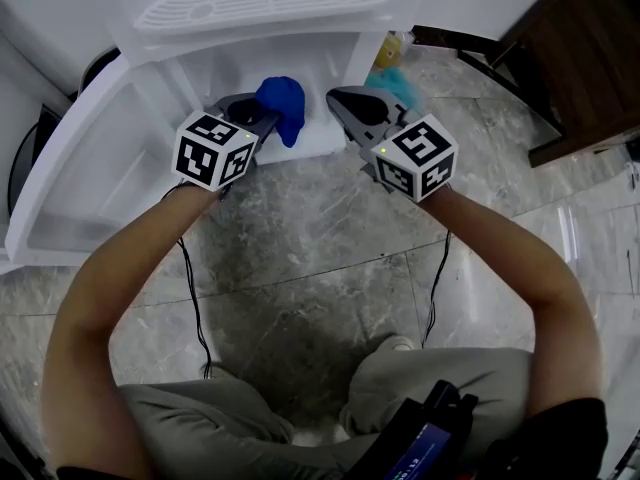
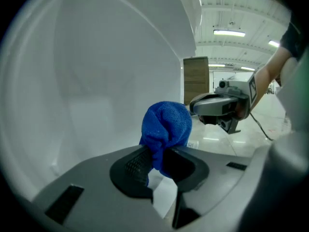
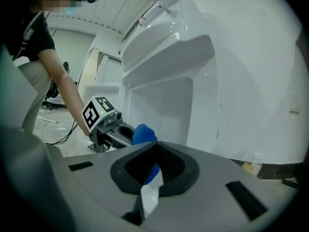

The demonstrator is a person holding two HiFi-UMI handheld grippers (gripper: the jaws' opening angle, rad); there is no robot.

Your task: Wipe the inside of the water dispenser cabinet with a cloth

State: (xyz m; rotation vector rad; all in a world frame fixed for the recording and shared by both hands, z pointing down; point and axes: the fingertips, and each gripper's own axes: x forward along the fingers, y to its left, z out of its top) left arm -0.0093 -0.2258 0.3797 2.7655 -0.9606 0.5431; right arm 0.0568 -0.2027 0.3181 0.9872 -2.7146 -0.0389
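1. Blue cloth is bunched into a ball, sticking out the front of the left gripper. It sits at the mouth of the open cabinet in the lower part of the white water dispenser.
2. Left gripper: jaws clenched on the cloth, with the fold pinched between the ribbed pads. The left gripper view shows it clearly.
3. Right gripper: jaws closed tip to tip with nothing in them. The blue seen through its gap looks like the same cloth beyond it. It hangs just beside the cloth, on the cabinet's right side, and appears apart from it.
4. Progress (judgement): early. The cloth is gripped and brought to the opening, but no view shows it pressed on an inner wall. The walls look plain white, so I can't tell whether any part is wiped. Floor, sides and back of the cabinet are left to do.
5. Cabinet door is swung wide open to the left, out of the way.
6. Around: marble floor, and gripper cables trailing down by the person's knees. A yellowish bottle and something teal sit behind the dispenser's right side. Dark wooden furniture is far right.
7. In the way: the narrow opening, with the empty right gripper crowding it. It may need to back off so the cloth can reach in.
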